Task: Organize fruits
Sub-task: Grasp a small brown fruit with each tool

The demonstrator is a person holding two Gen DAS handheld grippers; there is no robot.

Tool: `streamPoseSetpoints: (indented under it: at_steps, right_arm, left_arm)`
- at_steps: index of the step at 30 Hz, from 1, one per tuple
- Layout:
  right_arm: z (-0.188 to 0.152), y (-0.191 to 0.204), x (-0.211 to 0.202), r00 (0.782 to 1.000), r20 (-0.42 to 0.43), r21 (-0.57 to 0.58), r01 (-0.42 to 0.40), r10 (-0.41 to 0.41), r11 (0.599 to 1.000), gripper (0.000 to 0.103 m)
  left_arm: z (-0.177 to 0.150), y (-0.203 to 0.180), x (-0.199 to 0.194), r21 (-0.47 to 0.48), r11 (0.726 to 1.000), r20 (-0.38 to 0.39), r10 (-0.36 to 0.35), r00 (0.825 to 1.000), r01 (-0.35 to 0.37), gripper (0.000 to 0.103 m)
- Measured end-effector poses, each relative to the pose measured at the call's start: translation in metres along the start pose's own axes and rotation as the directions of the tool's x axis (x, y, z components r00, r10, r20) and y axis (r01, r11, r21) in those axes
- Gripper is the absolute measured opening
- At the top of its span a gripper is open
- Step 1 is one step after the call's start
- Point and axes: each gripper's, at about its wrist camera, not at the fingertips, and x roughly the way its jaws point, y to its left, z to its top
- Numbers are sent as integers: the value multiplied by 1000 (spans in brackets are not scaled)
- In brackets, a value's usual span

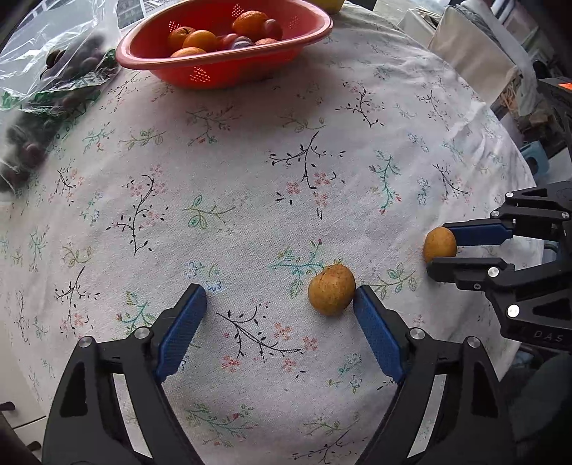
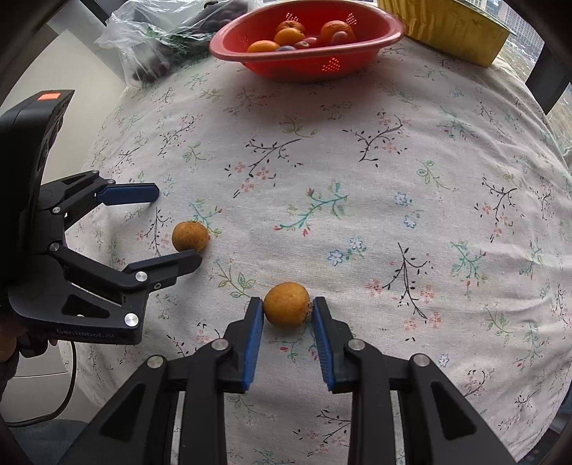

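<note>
Two small round tan-brown fruits lie on the flowered tablecloth. One brown fruit [image 1: 331, 289] sits between the wide-apart fingers of my left gripper [image 1: 278, 291]; it rests against the right blue pad [image 1: 375, 332] only, with a broad gap to the left pad. The right wrist view shows that same fruit [image 2: 190, 236] inside the open left gripper [image 2: 177, 224]. My right gripper [image 2: 287, 302] is shut on the other brown fruit [image 2: 286, 311], both blue pads pressing its sides. That fruit [image 1: 439, 245] also appears at the right edge of the left wrist view, in the right gripper [image 1: 439, 247].
A red colander basket [image 1: 228, 71] at the table's far side holds oranges and a few red-purple fruits. A clear plastic bag [image 1: 53, 71] of dark fruits lies at the far left. A yellow container [image 2: 450, 28] stands behind the red colander basket [image 2: 304, 64]. The table edge drops off on the right.
</note>
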Motion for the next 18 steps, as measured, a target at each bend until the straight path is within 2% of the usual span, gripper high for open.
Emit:
streamPoseSetpoints:
  at_steps: [5, 9, 12, 14, 18]
  right_arm:
    - [0, -2, 0, 1000, 1, -3, -1, 1, 1000, 30]
    - [1, 0, 2, 1000, 1, -3, -2, 2, 1000, 31]
    - [0, -1, 0, 1000, 1, -3, -2, 2, 1000, 30]
    - [1, -1, 1, 1000, 1, -4, -2, 2, 1000, 31]
    - [1, -1, 1, 1000, 2, -3, -3, 3, 1000, 30]
  left_arm:
    - [6, -10, 0, 40, 999, 11, 0, 1000, 0, 68]
    - [6, -30, 6, 114, 993, 17, 43, 999, -44, 64]
    - [6, -35, 4, 136, 990, 32, 41, 999, -45, 50]
    - [8, -37, 3, 140, 989, 40, 41, 998, -46, 35]
    - [10, -29, 2, 95, 995, 49, 20, 999, -25, 27]
